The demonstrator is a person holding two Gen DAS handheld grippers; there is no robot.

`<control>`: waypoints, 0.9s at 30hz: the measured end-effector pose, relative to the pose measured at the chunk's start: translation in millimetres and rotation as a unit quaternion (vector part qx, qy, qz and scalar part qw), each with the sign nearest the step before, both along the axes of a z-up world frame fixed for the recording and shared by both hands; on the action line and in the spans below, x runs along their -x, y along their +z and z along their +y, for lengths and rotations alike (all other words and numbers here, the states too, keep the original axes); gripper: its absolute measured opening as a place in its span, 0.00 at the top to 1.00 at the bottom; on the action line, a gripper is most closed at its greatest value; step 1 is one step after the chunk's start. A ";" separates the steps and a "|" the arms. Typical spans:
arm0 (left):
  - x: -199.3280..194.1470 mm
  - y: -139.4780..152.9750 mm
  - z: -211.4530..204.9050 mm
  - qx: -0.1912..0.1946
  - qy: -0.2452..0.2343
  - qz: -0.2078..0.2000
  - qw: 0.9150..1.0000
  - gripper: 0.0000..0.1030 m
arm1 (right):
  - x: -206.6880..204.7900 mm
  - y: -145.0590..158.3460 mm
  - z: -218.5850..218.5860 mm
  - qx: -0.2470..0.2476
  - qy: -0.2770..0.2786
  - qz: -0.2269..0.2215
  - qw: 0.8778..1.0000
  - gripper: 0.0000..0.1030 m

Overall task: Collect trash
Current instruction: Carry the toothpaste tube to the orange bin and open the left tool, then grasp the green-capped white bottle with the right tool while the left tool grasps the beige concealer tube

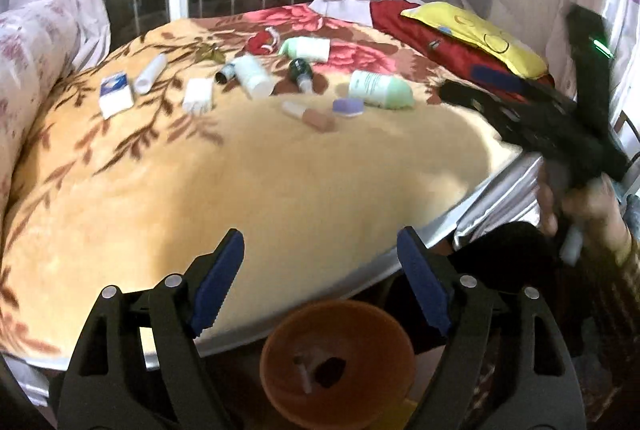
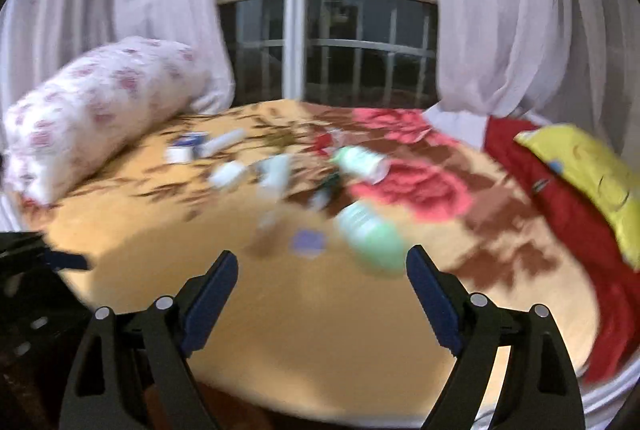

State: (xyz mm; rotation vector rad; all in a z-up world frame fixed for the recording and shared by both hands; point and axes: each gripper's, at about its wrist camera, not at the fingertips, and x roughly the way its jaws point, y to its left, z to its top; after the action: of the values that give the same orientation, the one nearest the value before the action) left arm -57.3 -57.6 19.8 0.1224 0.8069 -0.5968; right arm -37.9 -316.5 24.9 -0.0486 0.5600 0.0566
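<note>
Several pieces of trash lie on the flowered blanket (image 1: pixel 280 170): a green-white bottle (image 1: pixel 380 88), a white bottle (image 1: pixel 252 76), a dark green bottle (image 1: pixel 301 72), small white boxes (image 1: pixel 116 94), a purple-white piece (image 1: pixel 348 107) and a pinkish tube (image 1: pixel 310 115). An orange bin (image 1: pixel 336 358) sits below the bed edge with bits inside. My left gripper (image 1: pixel 320 274) is open and empty above the bin. My right gripper (image 2: pixel 322 294) is open and empty over the bed's near part, short of the green-white bottle (image 2: pixel 372 234). It shows in the left wrist view (image 1: pixel 444 92), blurred.
A flowered bolster (image 2: pixel 96 110) lies along the bed's left side. A red cushion (image 1: pixel 460 46) with a yellow pillow (image 1: pixel 476 34) lies at the right. A barred window (image 2: pixel 360 42) and white curtains (image 2: pixel 520 10) stand behind the bed.
</note>
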 end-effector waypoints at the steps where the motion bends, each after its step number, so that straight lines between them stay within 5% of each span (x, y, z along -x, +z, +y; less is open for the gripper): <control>1: 2.1 -2.3 0.7 0.000 -0.003 0.001 1.000 0.25 | -14.5 -2.7 -5.7 0.011 -0.010 0.009 1.000 0.18; 6: -6.8 -8.1 -12.5 -0.002 -0.011 0.007 1.000 0.25 | -85.4 -28.1 -42.0 0.018 -0.007 0.094 0.995 0.21; 15: -20.5 -17.6 -16.8 -0.001 -0.006 0.029 1.000 0.25 | -152.8 -75.7 -27.3 0.054 0.033 0.213 0.975 0.31; 16: -22.2 -18.9 -16.2 0.001 -0.006 0.033 0.999 0.25 | -155.5 -78.6 -26.1 0.057 0.040 0.219 0.973 0.46; 17: -24.3 -20.7 -15.8 0.002 -0.004 0.038 0.999 0.25 | -158.1 -81.0 -25.8 0.053 0.048 0.226 0.971 0.50; 27: -65.8 -11.1 -20.1 0.027 0.039 0.043 0.998 0.25 | -113.2 -39.0 -31.1 0.033 0.006 0.139 0.990 0.51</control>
State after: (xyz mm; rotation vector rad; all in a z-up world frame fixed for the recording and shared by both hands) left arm 8.5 -77.8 8.7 0.0153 0.8736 -0.5527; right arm 75.3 -347.7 -14.1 -0.1104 0.8412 0.0567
